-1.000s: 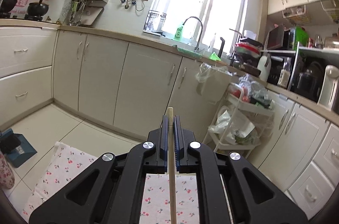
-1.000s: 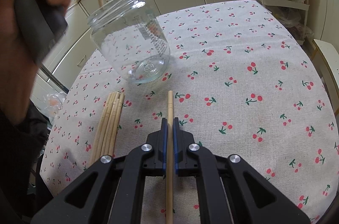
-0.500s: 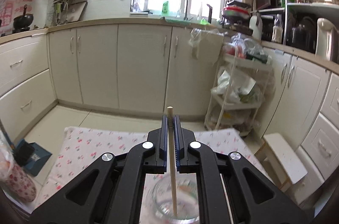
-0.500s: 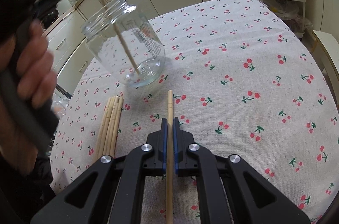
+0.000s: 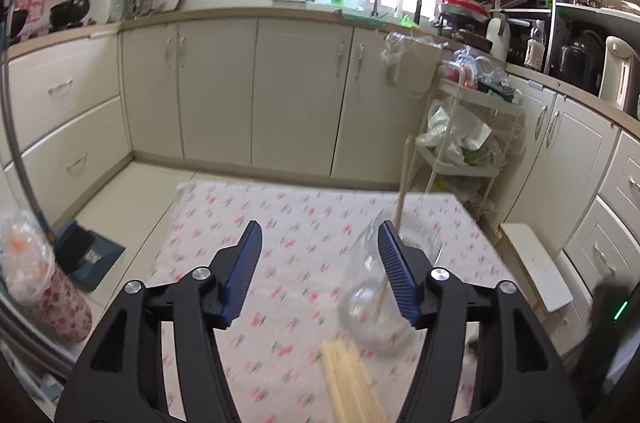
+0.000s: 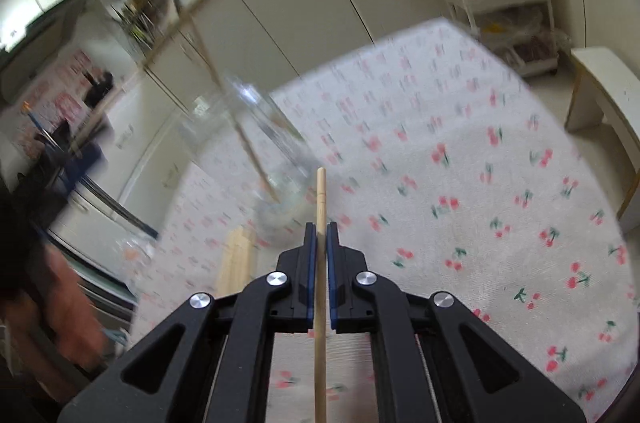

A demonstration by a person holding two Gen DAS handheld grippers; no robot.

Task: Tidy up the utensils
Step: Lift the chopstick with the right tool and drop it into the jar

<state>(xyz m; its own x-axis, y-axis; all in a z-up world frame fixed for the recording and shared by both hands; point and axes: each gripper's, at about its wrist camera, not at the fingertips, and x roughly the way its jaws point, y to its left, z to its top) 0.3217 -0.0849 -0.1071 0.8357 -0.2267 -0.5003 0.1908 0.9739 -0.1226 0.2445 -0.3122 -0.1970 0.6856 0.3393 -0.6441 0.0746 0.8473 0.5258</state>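
A clear glass jar (image 5: 384,287) stands on the cherry-print tablecloth (image 5: 288,223), with one wooden chopstick (image 5: 402,183) leaning inside it. My left gripper (image 5: 320,243) is open and empty, just left of the jar. A bundle of several chopsticks (image 5: 352,379) lies on the cloth in front of the jar. In the right wrist view, my right gripper (image 6: 320,235) is shut on a single chopstick (image 6: 320,207), which points toward the jar (image 6: 256,143). The bundle (image 6: 236,259) lies to its left.
Cream kitchen cabinets (image 5: 296,87) line the far wall. A white trolley (image 5: 464,127) with bags stands at the right. A small white stool (image 6: 600,91) stands beside the table at the right. A floral bin (image 5: 44,287) is on the floor at the left.
My left gripper has opened and let its chopstick go into the jar, then drawn back to the left. My right gripper has lifted with its chopstick held.
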